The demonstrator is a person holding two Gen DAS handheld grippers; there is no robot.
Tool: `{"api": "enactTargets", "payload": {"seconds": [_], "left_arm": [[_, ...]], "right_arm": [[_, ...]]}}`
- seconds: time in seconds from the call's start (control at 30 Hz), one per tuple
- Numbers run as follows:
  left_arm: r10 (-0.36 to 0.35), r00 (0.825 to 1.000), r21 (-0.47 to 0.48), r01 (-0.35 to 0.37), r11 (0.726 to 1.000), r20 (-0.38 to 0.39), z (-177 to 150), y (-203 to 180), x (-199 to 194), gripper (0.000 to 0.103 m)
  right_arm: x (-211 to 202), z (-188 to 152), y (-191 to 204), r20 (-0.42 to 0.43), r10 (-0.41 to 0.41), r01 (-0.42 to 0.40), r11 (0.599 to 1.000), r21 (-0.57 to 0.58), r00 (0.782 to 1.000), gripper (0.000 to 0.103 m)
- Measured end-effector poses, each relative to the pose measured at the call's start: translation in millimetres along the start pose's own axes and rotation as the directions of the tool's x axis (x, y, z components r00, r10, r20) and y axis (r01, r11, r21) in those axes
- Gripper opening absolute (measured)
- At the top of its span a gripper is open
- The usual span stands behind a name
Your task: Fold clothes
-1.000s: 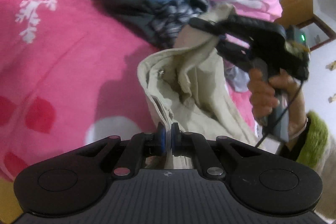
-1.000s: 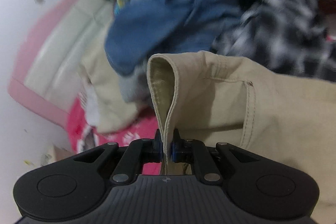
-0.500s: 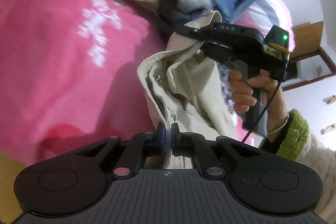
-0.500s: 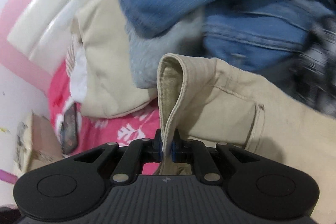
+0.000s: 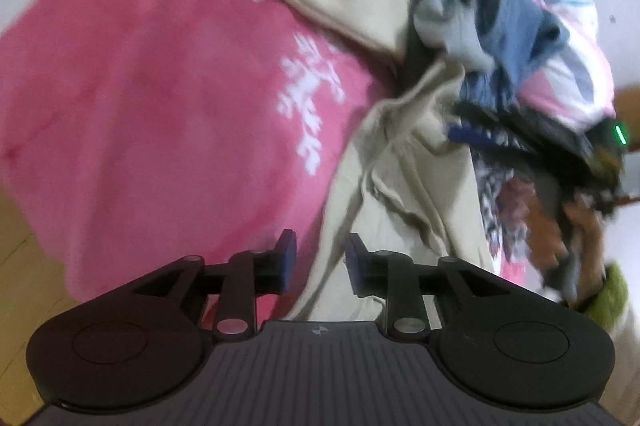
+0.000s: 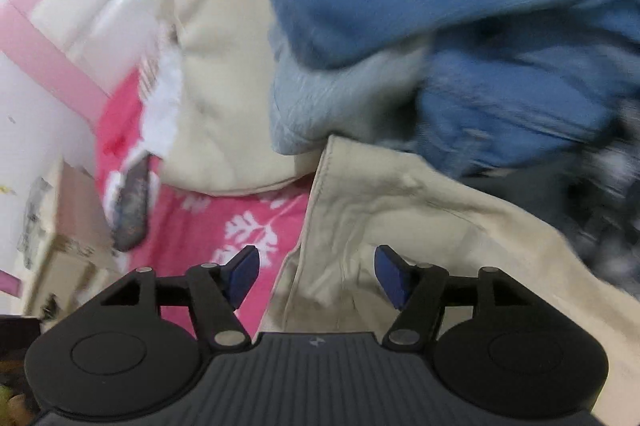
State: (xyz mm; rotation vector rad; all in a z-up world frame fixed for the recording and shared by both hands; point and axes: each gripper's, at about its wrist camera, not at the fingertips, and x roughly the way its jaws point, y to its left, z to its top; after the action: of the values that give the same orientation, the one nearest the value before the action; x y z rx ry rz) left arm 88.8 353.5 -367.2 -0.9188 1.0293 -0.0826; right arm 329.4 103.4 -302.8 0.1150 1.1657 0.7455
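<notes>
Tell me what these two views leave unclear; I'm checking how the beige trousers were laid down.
- Beige trousers: both views cut off the lower end behind the gripper bodies, so the full lie is unseen.
- Right gripper in the left wrist view: motion blur smears its fingers.
- Clothes pile: blurred, single garments hard to separate.
- Dark flat object on the pink bedspread: too blurred to identify.
</notes>
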Motion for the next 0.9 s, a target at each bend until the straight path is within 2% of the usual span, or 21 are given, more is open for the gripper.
{"api": "enactTargets", "payload": {"seconds": [0.13,0.17,0.27,0.33,0.4,0.43,0.5,0.57,0.63,0.77,0.83,0.9], "left_arm": [[0.053,0.999,0.005,-0.053,0.999,-0.003,-23,-8,-13,0.034],[0.062,0.998,-0.002,-0.062,0.998,-0.01,-30,-10,-15,0.036],[0.096,0.995,-0.049,-0.096,0.994,-0.014,-60,-13,-18,0.042],[0.124,0.992,-0.096,-0.123,0.988,0.007,-78,-12,-18,0.043],[0.147,0.988,-0.139,-0.14,0.98,0.038,-92,-10,-15,0.044],[0.157,0.986,-0.157,-0.147,0.977,0.055,-97,-8,-13,0.044],[0.177,0.98,-0.179,-0.159,0.971,0.09,-105,-5,-7,0.044],[0.19,0.974,-0.176,-0.167,0.97,0.124,-109,-5,-4,0.044],[0.204,0.966,-0.178,-0.176,0.968,0.156,-112,-4,-2,0.044],[0.224,0.952,-0.148,-0.196,0.969,0.208,-118,-7,0,0.044],[0.221,0.949,-0.164,-0.187,0.969,0.224,-121,-5,1,0.044],[0.211,0.948,-0.182,-0.17,0.969,0.24,-123,-3,1,0.042]], "right_arm": [[-77,-40,-11,0.095,0.048,-0.052,0.998,0.043,0.994,0.067],[-99,-59,-14,0.098,0.043,-0.048,0.998,0.047,0.994,0.067],[-124,-114,-7,0.042,0.005,-0.006,1.0,0.013,0.999,0.067],[-126,-149,4,-0.022,-0.03,0.029,0.998,-0.05,0.999,0.067],[-123,-182,23,-0.066,-0.076,0.062,0.981,-0.185,0.995,0.066],[-119,-196,33,-0.068,-0.092,0.071,0.962,-0.262,0.993,0.065],[-105,-219,56,-0.05,-0.121,0.089,0.901,-0.424,0.991,0.065],[-88,-234,71,-0.026,-0.15,0.11,0.825,-0.554,0.988,0.064],[-75,-243,80,-0.007,-0.158,0.118,0.766,-0.632,0.987,0.064],[-51,-255,88,-0.029,-0.162,0.087,0.661,-0.745,0.986,0.064],[-48,-263,91,-0.056,-0.157,0.052,0.608,-0.792,0.986,0.064],[-44,-270,93,-0.054,-0.171,0.05,0.553,-0.832,0.984,0.065]]}}
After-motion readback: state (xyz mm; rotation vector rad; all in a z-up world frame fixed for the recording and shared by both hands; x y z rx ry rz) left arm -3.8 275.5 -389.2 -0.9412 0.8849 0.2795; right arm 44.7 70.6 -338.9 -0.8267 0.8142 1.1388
